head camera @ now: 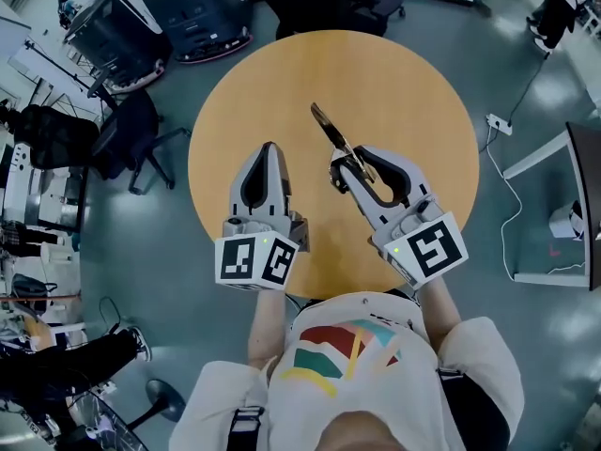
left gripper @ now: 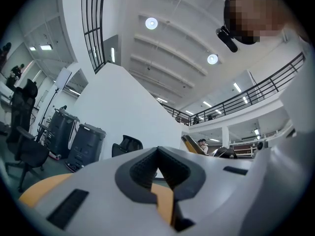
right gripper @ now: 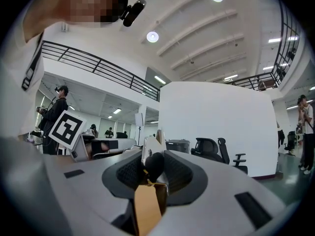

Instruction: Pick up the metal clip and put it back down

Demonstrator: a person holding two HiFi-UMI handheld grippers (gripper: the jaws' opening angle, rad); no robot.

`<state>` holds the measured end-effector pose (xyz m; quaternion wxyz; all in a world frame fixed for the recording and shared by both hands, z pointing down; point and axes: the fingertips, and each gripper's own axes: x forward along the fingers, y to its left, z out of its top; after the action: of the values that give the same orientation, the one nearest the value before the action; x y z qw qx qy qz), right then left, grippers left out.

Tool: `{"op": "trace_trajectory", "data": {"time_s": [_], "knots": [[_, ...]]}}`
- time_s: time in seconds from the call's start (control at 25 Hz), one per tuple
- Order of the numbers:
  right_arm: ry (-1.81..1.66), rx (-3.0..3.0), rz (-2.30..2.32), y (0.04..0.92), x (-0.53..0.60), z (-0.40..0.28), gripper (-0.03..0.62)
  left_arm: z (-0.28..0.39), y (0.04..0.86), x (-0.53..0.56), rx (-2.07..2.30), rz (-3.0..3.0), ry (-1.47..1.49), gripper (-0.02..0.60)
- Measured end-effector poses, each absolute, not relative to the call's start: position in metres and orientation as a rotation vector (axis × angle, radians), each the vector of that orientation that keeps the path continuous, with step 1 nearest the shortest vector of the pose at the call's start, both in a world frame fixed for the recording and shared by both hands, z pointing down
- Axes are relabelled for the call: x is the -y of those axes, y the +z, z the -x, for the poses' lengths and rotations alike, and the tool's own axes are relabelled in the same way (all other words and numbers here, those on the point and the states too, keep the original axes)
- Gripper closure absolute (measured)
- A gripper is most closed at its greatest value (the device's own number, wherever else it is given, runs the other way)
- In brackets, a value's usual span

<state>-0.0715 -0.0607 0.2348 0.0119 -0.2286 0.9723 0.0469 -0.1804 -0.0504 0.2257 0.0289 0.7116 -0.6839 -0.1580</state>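
The metal clip (head camera: 331, 130) was clamped in the right gripper (head camera: 346, 165) over the middle of the round wooden table (head camera: 423, 111). Its long end stuck out past the fingertips toward the table's far side, and its near end was buried between the pads. In the right gripper view the clip (right gripper: 149, 154) showed as a silvery blade with a dark rounded part, the jaws partly closed onto it. Its lower half was lost behind the gripper body. Whether it hung clear of the tabletop could not be told. The left gripper (head camera: 269, 148) was near it on the left, jaws pressed together on nothing. The person's shirt (head camera: 357, 365) hid the table's near edge.
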Motion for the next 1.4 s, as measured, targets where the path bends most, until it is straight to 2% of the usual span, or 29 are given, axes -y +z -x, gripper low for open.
{"op": "trace_trajectory", "data": {"time_s": [0.32, 0.52, 0.84, 1.16, 1.4], "knots": [[0.144, -3.106, 0.967, 0.287, 0.105, 0.041, 0.476, 0.186, 0.239, 0.052, 2.093, -2.179, -0.467, 0.537], [-0.012, -3.191, 1.213, 0.392, 0.151, -0.009, 0.476, 0.162, 0.279, 0.061, 2.047, -2.188, -0.374, 0.537], [-0.282, -3.381, 1.486, 0.556, 0.176, -0.056, 0.476, 0.162, 0.315, 0.065, 2.003, -2.187, -0.266, 0.537], [-0.418, -3.465, 1.587, 0.615, 0.174, -0.065, 0.476, 0.169, 0.33, 0.062, 1.988, -2.181, -0.217, 0.537], [-0.349, -3.516, 1.609, 0.628, 0.171, -0.066, 0.474, 0.177, 0.331, 0.06, 2.029, -2.139, -0.224, 0.537]]}}
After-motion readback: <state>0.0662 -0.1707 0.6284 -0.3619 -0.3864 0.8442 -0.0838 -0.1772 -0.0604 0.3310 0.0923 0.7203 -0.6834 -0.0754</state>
